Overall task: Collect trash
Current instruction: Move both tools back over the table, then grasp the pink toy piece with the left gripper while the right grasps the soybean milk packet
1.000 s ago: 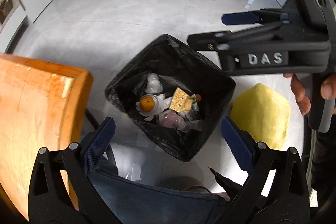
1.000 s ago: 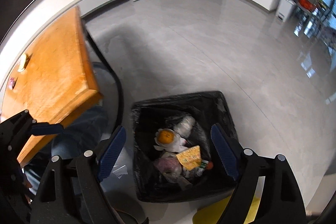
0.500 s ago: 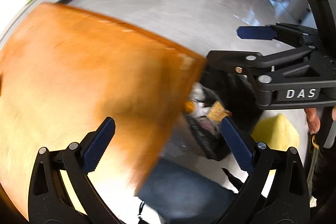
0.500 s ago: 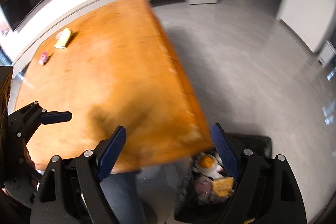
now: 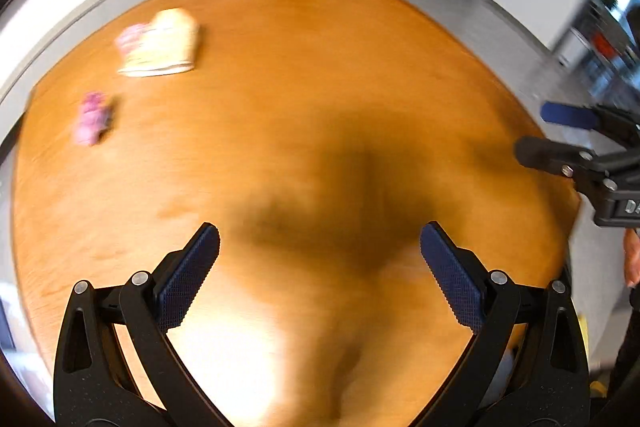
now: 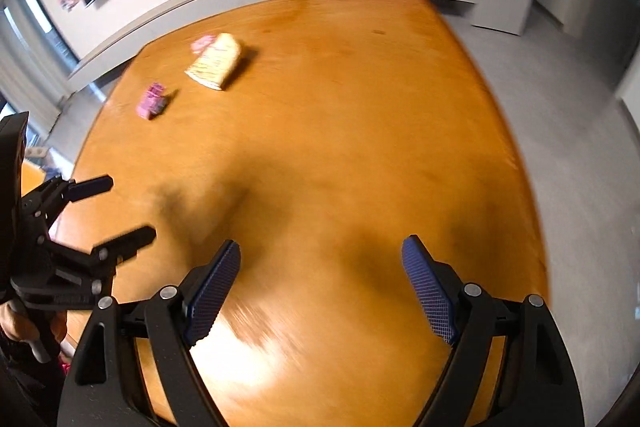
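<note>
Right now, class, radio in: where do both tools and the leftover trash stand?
Left tool and right tool open, empty, above the table. Pale wrapper and pink wrapper lie apart at its far side. Nothing between.

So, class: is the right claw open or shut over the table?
Open. The right claw shows its blue pads spread wide, with only bare orange table between them.

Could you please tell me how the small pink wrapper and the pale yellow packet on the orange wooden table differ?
The small pink wrapper is clearly smaller than the pale yellow packet. The wrapper is pink and looks bunched up, while the packet is pale yellow, flatter and broader. The wrapper lies nearer the table's left edge; the packet sits farther back. Both rest untouched on the orange wooden table, apart from each other, far from both open grippers.
</note>
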A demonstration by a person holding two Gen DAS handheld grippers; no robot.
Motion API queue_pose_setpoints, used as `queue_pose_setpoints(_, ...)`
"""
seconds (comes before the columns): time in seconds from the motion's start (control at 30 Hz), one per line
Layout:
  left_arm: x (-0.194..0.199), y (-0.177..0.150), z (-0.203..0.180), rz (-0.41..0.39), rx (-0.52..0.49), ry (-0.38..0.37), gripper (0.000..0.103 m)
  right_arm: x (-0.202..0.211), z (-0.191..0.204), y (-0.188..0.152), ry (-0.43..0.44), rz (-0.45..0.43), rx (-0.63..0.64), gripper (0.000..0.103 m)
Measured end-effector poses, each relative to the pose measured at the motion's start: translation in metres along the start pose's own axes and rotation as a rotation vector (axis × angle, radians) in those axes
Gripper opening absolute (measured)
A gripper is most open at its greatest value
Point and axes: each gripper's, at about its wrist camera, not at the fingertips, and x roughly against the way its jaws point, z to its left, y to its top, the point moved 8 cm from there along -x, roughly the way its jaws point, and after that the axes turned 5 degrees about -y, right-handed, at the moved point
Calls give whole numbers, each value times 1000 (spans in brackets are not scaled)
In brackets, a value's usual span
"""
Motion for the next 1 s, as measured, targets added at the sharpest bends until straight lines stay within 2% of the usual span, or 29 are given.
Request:
queue_pose_setpoints(0.2,15,26,113,-30,154,166,97,-41,54,48,29,33,76,83)
queue_pose_setpoints(0.27,13,35,141,-30,200,192,97,-54,67,61,30,47,91,83)
queue_pose_setpoints(0.47,-14,57,203,7,270,246,97,-81,83,92,28,65,97,83)
queue_pose_setpoints(0.53,-27,65,218,22,284,238,97,-92,93,109,36,64,98,83)
queue_pose_setpoints(0.77,-52,83,246,40,315,223,96,-133,112,161,101,74,19,83)
queue_pose_setpoints(0.8,-56,84,247,45,317,212,89,-141,114,168,106,77,4,83)
queue_pose_setpoints(0.83,-61,86,247,55,317,202,76,-148,117,173,106,78,-6,83)
queue_pose_setpoints(0.87,-65,88,248,50,318,188,74,-155,119,178,103,79,-19,83)
queue_pose_setpoints(0.93,-63,93,251,37,295,185,55,-164,125,185,134,79,-39,83)
queue_pose_setpoints(1.0,-62,95,249,31,272,170,46,-172,131,189,153,88,-58,83)
